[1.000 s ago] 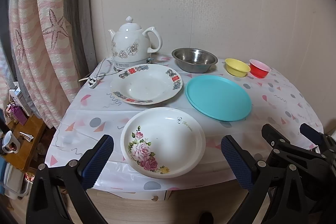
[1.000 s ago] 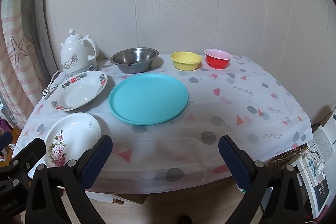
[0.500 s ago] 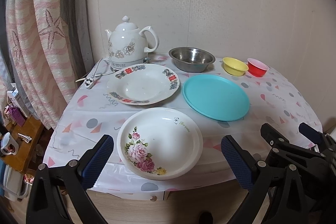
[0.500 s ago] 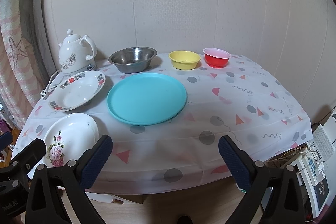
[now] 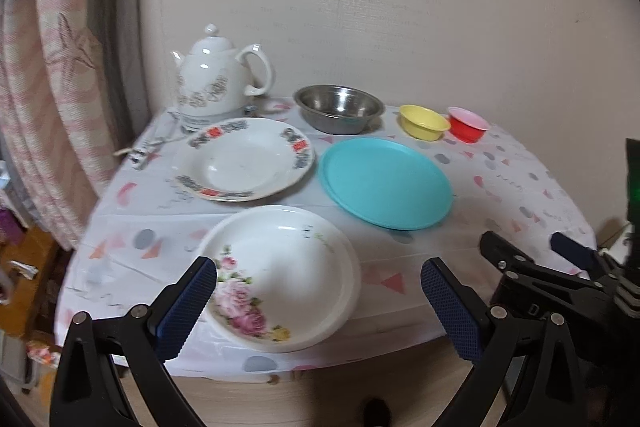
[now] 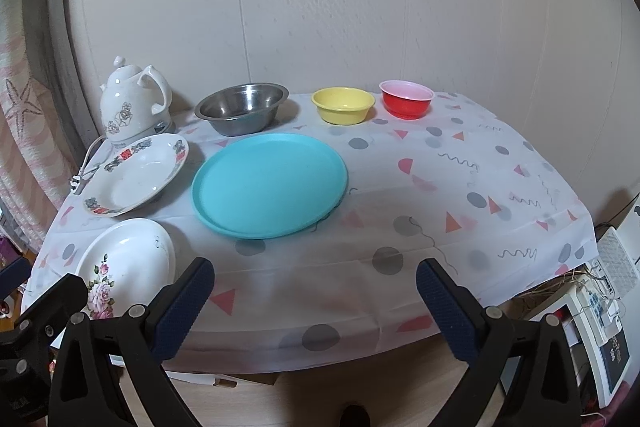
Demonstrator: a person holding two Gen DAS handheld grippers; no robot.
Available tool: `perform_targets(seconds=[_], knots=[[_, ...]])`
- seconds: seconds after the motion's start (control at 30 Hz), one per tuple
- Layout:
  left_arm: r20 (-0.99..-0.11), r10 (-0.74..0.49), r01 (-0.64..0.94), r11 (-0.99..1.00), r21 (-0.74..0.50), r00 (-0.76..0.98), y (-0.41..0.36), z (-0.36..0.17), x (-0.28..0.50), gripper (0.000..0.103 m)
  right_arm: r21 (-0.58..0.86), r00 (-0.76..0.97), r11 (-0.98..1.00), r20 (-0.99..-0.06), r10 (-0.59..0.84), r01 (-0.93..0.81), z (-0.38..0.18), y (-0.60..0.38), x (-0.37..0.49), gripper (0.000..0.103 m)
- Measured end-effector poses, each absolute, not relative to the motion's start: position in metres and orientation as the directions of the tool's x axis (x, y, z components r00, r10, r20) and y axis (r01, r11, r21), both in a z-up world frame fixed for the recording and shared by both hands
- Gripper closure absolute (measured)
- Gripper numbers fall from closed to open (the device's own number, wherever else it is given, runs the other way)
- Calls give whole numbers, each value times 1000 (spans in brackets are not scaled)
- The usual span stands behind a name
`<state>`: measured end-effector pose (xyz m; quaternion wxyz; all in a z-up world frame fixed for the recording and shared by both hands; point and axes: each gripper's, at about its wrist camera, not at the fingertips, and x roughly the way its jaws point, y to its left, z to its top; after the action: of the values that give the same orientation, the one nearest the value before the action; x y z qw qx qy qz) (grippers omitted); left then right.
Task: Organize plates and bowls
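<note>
A white rose-painted plate (image 5: 280, 275) (image 6: 124, 263) lies at the table's front left. Behind it rests a white plate with a red-and-grey rim (image 5: 244, 159) (image 6: 136, 175). A teal plate (image 5: 386, 183) (image 6: 270, 183) sits mid-table. Along the back stand a steel bowl (image 5: 338, 107) (image 6: 242, 107), a yellow bowl (image 5: 424, 121) (image 6: 343, 105) and a red bowl (image 5: 467, 123) (image 6: 406, 98). My left gripper (image 5: 318, 301) hangs open just before the rose plate. Over the front edge my right gripper (image 6: 314, 303) is open and holds nothing.
A white ceramic kettle (image 5: 218, 79) (image 6: 132, 99) with its cord stands at the back left by a pink striped curtain (image 5: 44, 107). The wall is close behind the bowls. A patterned tablecloth (image 6: 460, 195) covers the table. Boxes and cables (image 6: 600, 307) lie right of the table.
The left gripper has swung slightly right and closer, so the rose plate sits more centrally between its fingers. The right view has shifted a little; no dish has moved.
</note>
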<state>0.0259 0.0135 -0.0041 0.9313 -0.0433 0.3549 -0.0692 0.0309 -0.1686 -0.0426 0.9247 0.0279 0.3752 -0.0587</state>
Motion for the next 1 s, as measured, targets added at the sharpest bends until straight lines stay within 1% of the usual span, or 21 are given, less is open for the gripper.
perform_targets(seconds=[0.07,0.13,0.23,0.33,0.5,0.57,0.63,0.73,0.8,0.83,0.87,0.9,0.97,1.0], knots=[[-665,-206,130,978,-162,718,11,-5,31,0,21,706,992,-704,-74,125,-43,-175,33,0],[-680,-227,154,974,-168,697,7,-7,39,0,42,704,993,-708,-51,115,-43,-183,37,0],[-678,-288,181,957,-226,677,7,-6,50,0,81,700,992,-714,-13,101,-43,-198,48,0],[-677,-327,208,945,-254,659,3,-4,63,0,89,694,993,-720,7,83,-43,-211,65,0],[-683,-335,185,940,-286,649,-3,-6,90,0,154,667,987,-740,91,37,-49,-233,107,0],[-692,-312,159,947,-278,651,-5,-5,101,1,166,649,986,-752,118,13,-53,-239,128,3],[-702,-293,130,952,-277,649,-7,-5,115,5,167,629,986,-765,141,-17,-60,-243,149,5],[-709,-302,97,944,-315,637,-7,-6,134,7,178,595,982,-783,180,-63,-68,-245,174,11],[-708,-308,89,940,-329,635,-9,-7,146,7,174,579,981,-792,193,-90,-72,-246,187,20],[-711,-308,83,939,-332,632,-10,-8,151,7,165,569,980,-798,198,-109,-73,-245,195,21],[-715,-307,76,939,-336,628,-11,-10,156,9,154,555,979,-807,202,-132,-76,-243,202,25],[-717,-314,70,935,-349,623,-12,-12,162,12,150,547,978,-812,205,-145,-78,-243,206,32],[-724,-315,60,933,-355,613,-14,-16,171,13,143,525,975,-824,214,-172,-84,-243,216,34],[-734,-306,47,935,-351,606,-16,-19,177,16,137,513,974,-832,212,-179,-88,-243,219,39]])
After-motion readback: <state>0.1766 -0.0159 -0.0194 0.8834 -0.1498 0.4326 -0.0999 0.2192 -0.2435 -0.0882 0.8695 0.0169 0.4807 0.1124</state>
